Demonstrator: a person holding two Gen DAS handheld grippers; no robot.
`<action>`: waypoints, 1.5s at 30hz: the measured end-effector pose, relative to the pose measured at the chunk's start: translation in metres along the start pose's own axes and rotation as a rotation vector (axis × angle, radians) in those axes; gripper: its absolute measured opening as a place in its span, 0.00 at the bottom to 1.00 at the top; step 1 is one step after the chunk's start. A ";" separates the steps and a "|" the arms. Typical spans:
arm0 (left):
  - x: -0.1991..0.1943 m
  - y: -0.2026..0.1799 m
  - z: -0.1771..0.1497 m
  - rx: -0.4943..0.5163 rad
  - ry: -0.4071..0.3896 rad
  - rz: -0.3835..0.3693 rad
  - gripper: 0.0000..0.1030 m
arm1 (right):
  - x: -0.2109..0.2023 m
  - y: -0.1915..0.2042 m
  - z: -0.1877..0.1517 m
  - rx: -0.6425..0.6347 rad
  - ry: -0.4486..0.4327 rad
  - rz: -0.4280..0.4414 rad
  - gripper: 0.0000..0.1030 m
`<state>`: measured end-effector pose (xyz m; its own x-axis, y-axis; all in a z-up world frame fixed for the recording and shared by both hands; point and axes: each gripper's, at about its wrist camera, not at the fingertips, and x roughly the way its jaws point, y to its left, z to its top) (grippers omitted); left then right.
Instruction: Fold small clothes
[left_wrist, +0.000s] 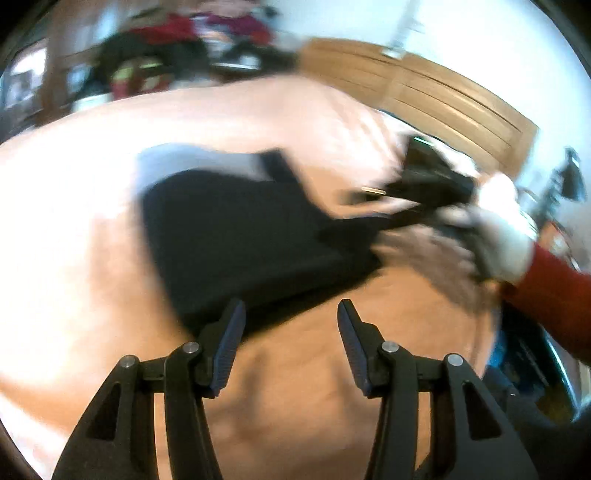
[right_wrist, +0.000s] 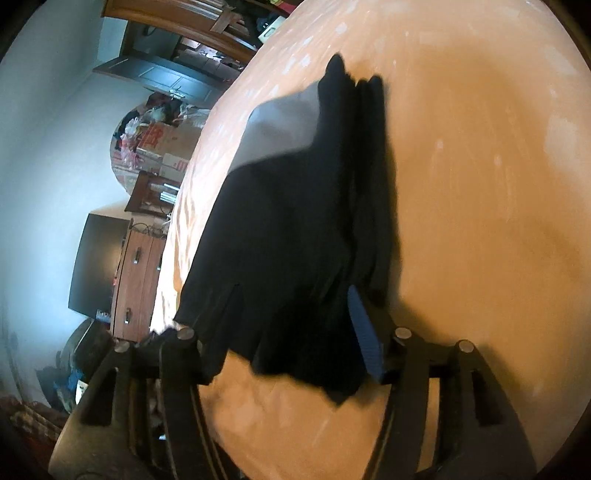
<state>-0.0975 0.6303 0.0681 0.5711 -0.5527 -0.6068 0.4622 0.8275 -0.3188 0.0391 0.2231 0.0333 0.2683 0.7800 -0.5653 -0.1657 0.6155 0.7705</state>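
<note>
The left gripper (left_wrist: 291, 310) is seen spread wide with nothing between its blue-padded fingers (left_wrist: 231, 350), hovering just above the near edge of a black garment (left_wrist: 236, 229). The right gripper (right_wrist: 280, 332) is clamped on the garment's (right_wrist: 295, 221) near hem, the cloth draped across the gap and over the left finger so that only the blue pad of the right finger (right_wrist: 364, 332) is seen. In the left wrist view the right gripper (left_wrist: 417, 195) is found at the right of the scene, held by a white-gloved hand (left_wrist: 502, 236) with a red sleeve (left_wrist: 554, 295), and a corner of the cloth is stretched toward it.

The garment is spread on a bed (left_wrist: 74, 240) covered in peach-coloured sheeting. It is black with a grey panel (right_wrist: 280, 125) at its far end and a short slit in its near hem. Bare sheet lies open to the left, to the right and on the near side of the garment. The bed's far-left edge is bordered by a wooden drawer unit (right_wrist: 136, 273) and a dark screen (right_wrist: 96, 258). Cardboard boxes (right_wrist: 159, 147) with red printing stand farther off; the writing cannot be read. The left wrist view is blurred.
</note>
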 end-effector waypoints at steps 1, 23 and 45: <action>-0.004 0.010 -0.006 -0.012 0.003 0.018 0.53 | 0.003 0.003 -0.006 -0.001 0.008 -0.004 0.59; 0.082 0.012 -0.010 0.401 0.150 0.304 0.50 | 0.032 -0.032 -0.040 0.036 -0.057 -0.067 0.00; 0.090 0.024 -0.002 0.204 0.127 0.070 0.61 | -0.045 0.026 -0.042 -0.248 -0.271 -0.408 0.38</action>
<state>-0.0368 0.6005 0.0045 0.5228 -0.4668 -0.7133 0.5590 0.8195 -0.1267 -0.0168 0.2087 0.0659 0.5868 0.4359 -0.6824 -0.2076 0.8956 0.3935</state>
